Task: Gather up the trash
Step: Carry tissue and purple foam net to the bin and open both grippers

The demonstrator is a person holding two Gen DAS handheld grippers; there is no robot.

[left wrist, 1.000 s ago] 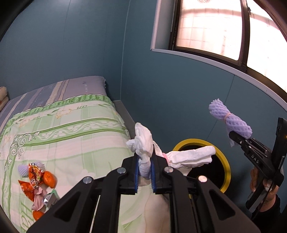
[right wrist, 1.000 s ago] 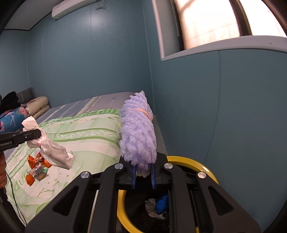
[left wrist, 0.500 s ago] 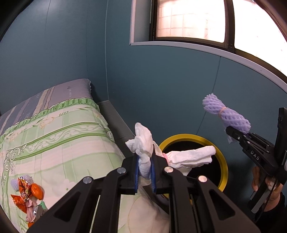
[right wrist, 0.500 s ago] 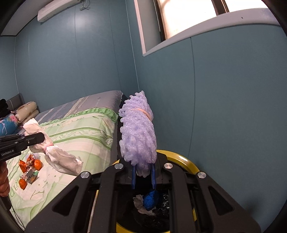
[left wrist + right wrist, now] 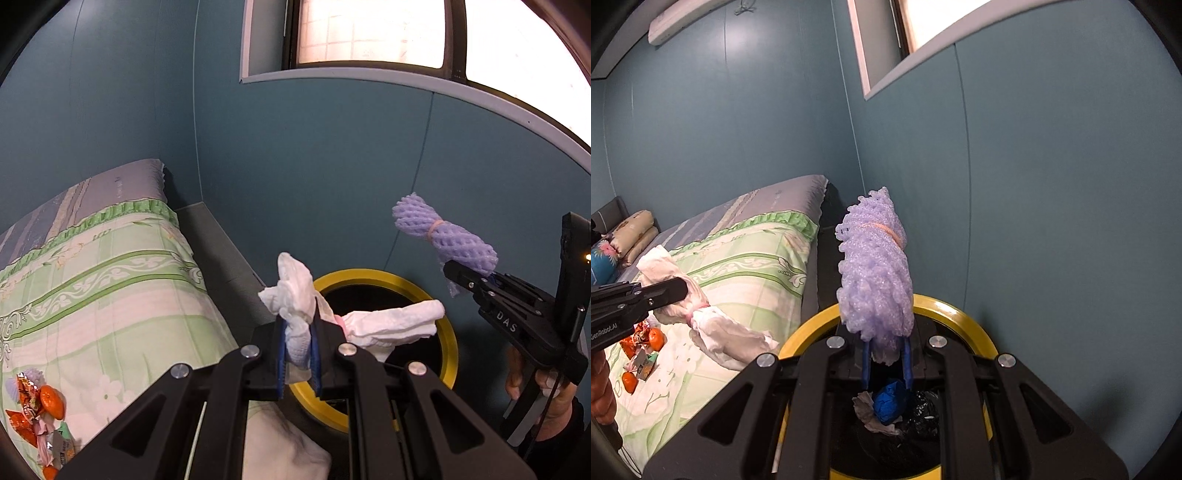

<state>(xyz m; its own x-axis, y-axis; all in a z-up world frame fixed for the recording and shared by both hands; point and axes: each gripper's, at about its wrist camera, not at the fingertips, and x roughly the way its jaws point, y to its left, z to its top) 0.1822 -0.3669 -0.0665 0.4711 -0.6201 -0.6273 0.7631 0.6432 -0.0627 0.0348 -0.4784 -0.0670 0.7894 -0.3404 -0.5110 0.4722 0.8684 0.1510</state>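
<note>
With both loads poised | left gripper (image 5: 298, 349) clenches tissue wad (image 5: 295, 295), right gripper (image 5: 886, 363) grips purple foam net (image 5: 875, 280) | centre over yellow-rimmed bin (image 5: 964, 317) at six o'clock before letting go.

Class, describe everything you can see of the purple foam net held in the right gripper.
The purple foam net is a soft, open-mesh sleeve rolled into a bundle and cinched near its far end by a thin orange band. The right gripper is shut on its lower end, so it stands nearly upright above the yellow-rimmed bin, touching nothing else.
</note>
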